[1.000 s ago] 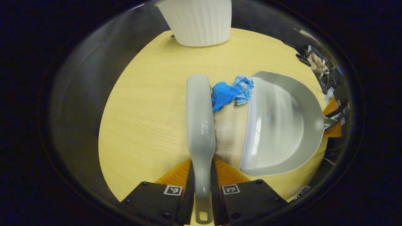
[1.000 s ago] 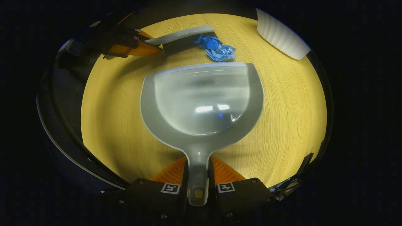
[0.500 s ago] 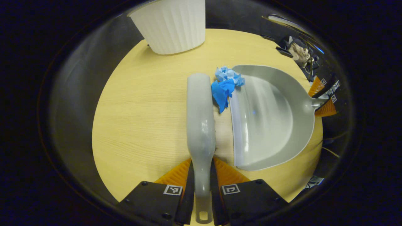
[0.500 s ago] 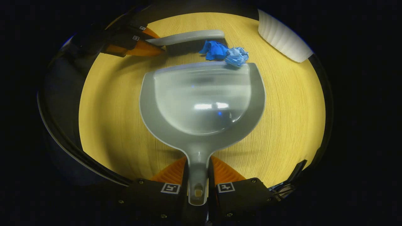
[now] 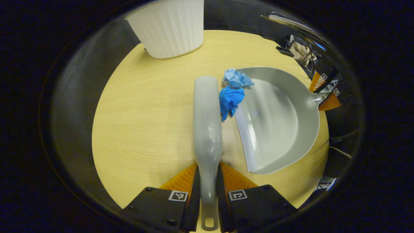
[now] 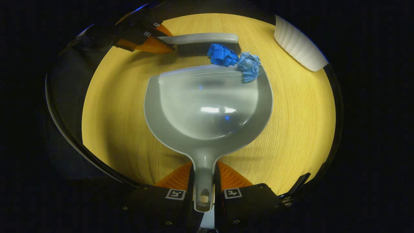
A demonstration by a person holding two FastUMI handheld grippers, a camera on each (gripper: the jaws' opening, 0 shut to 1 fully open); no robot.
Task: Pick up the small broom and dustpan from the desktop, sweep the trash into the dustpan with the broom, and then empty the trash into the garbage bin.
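Pinching the handle of the one small broom between its two fingers, the left gripper holds it across the round desktop, while the right gripper clamps both fingers on the single dustpan. Two crumpled trash wads sit between broom and pan: a dark blue wad at the pan's lip and a pale blue wad on its corner. One white ribbed garbage bin stands at the desktop's far edge.

No readable text or numbers.
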